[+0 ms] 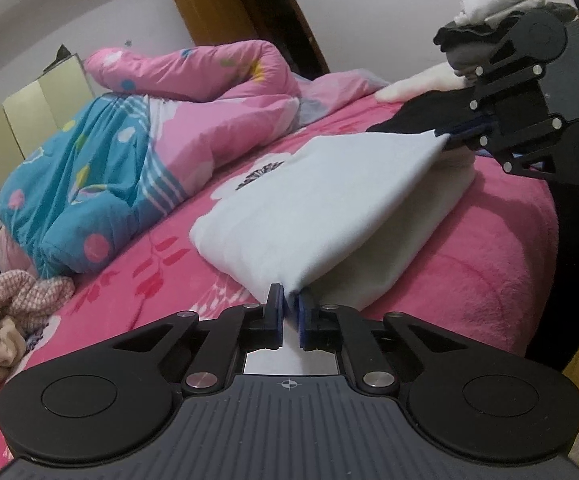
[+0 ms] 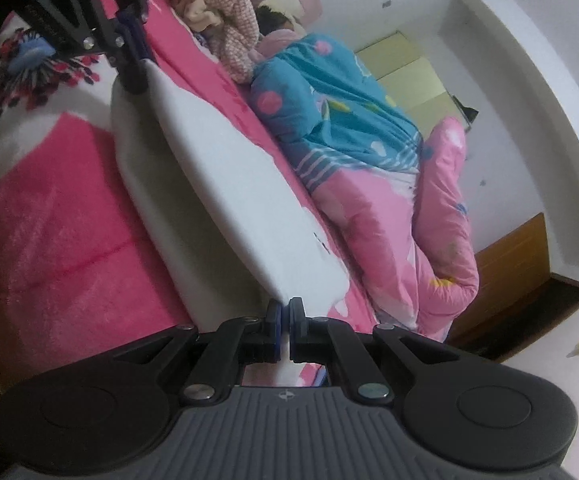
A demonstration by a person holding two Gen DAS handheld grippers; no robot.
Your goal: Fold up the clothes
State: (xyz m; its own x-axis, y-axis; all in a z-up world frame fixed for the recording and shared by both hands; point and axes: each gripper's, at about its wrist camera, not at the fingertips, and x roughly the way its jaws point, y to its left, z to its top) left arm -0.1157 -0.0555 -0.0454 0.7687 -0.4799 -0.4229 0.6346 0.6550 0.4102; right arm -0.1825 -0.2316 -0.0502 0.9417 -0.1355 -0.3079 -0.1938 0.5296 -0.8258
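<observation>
From my left wrist view, the stack of folded clothes (image 1: 489, 12) behind my right gripper (image 1: 455, 134) is partly hidden by the gripper's linkage. The black garment (image 1: 409, 116) beside that gripper is cut off behind it. The knit garment (image 1: 13, 300) runs off the left edge. From my right wrist view, the print (image 2: 319, 242) on the white garment (image 2: 225, 184) is too small to read.

No words, brands or numbers could be read anywhere — only a small crosshair sign (image 1: 288, 384) stood on the ribbed grey claw housing (image 1: 289, 432).
</observation>
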